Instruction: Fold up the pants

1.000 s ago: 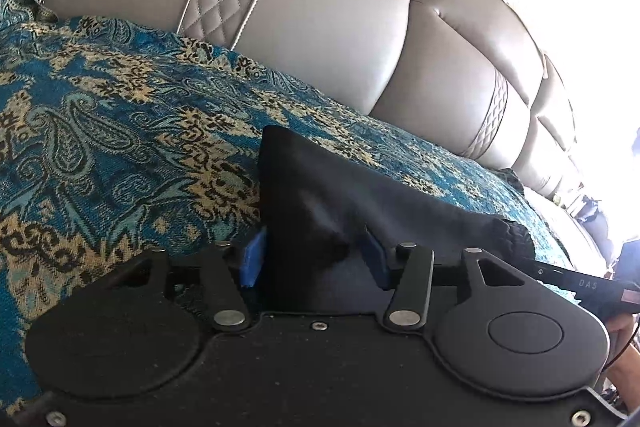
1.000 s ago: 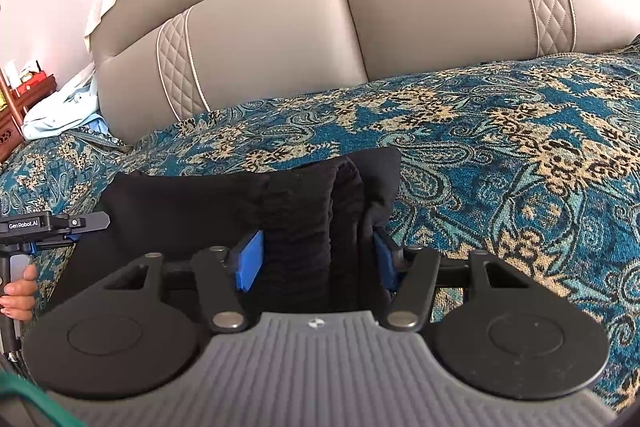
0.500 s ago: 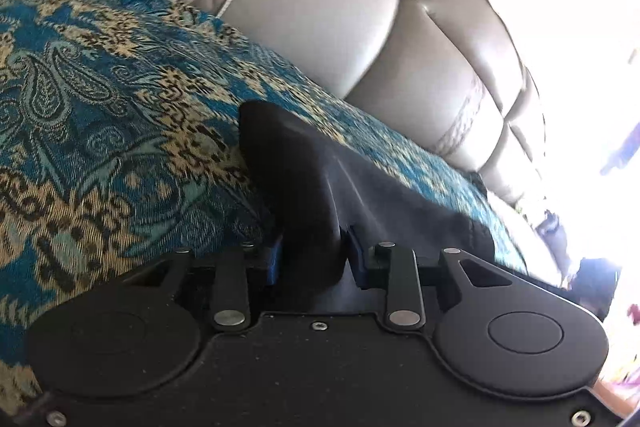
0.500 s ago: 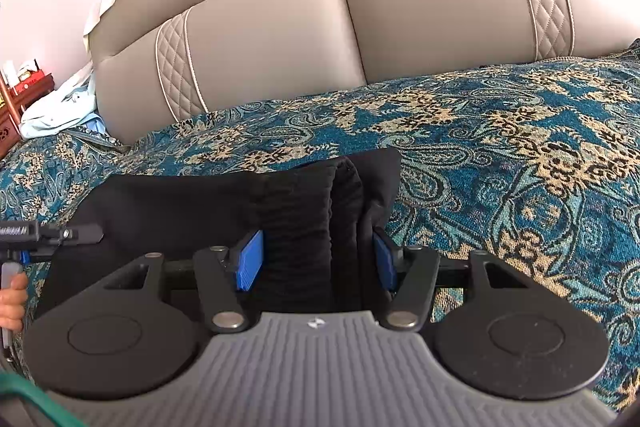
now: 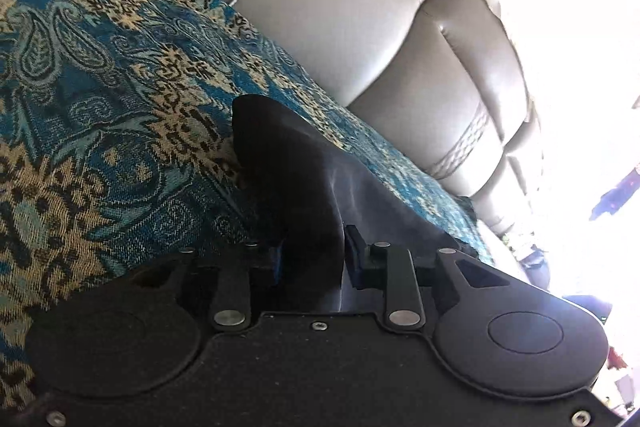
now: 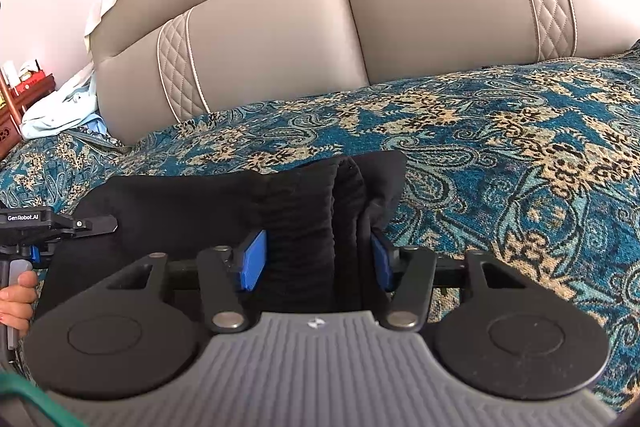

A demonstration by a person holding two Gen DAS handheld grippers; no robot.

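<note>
The black pants (image 6: pixel 192 203) lie folded on a blue and gold paisley bedspread (image 6: pixel 500 131). My right gripper (image 6: pixel 318 259) has its blue pads either side of the bunched waistband end (image 6: pixel 320 203), touching the cloth. My left gripper (image 5: pixel 312 259) is shut on the other end of the black pants (image 5: pixel 288 167), which rise as a creased peak between its fingers. The left gripper also shows at the left edge of the right wrist view (image 6: pixel 52 227), held by a hand.
A tan padded leather headboard (image 6: pixel 420 7) runs along the far side of the bed. A pale blue cloth (image 6: pixel 60 107) and a wooden side table (image 6: pixel 24 91) sit at far left. Bright window glare fills the right of the left wrist view.
My left gripper has closed in on the pants fabric and tilted, rolling its view. My right gripper has barely moved and stays around the waistband.
</note>
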